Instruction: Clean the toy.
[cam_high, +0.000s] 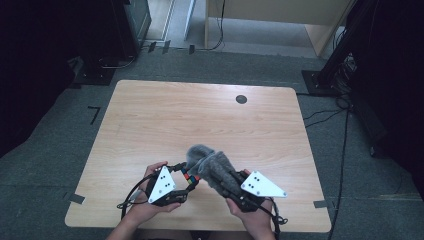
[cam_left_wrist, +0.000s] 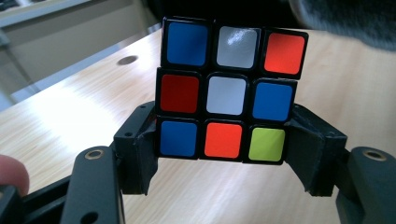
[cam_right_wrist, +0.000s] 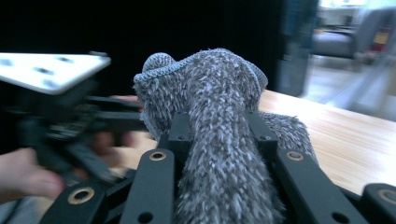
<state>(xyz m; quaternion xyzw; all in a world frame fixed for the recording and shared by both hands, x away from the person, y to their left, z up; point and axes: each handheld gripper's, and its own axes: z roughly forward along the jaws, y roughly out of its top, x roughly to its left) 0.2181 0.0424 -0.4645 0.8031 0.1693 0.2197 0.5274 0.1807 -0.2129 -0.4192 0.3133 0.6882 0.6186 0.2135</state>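
Observation:
A colour cube (cam_left_wrist: 228, 91) with blue, white, red, orange and yellow-green squares is clamped upright between the black jaws of my left gripper (cam_left_wrist: 223, 149); in the high view the cube (cam_high: 190, 177) peeks out beside the left gripper (cam_high: 185, 182) near the table's front edge. My right gripper (cam_right_wrist: 219, 135) is shut on a fuzzy grey cloth (cam_right_wrist: 219, 126), bunched and standing up between its jaws. From above, the cloth (cam_high: 210, 162) hangs over the cube's right side, with the right gripper (cam_high: 227, 182) just behind it. The two grippers are close together.
The light wooden table (cam_high: 200, 115) has a dark round cable hole (cam_high: 241, 99) at its far right. Black stands and cables flank the table on grey carpet. A person's hands (cam_high: 145, 210) hold both grippers at the front edge.

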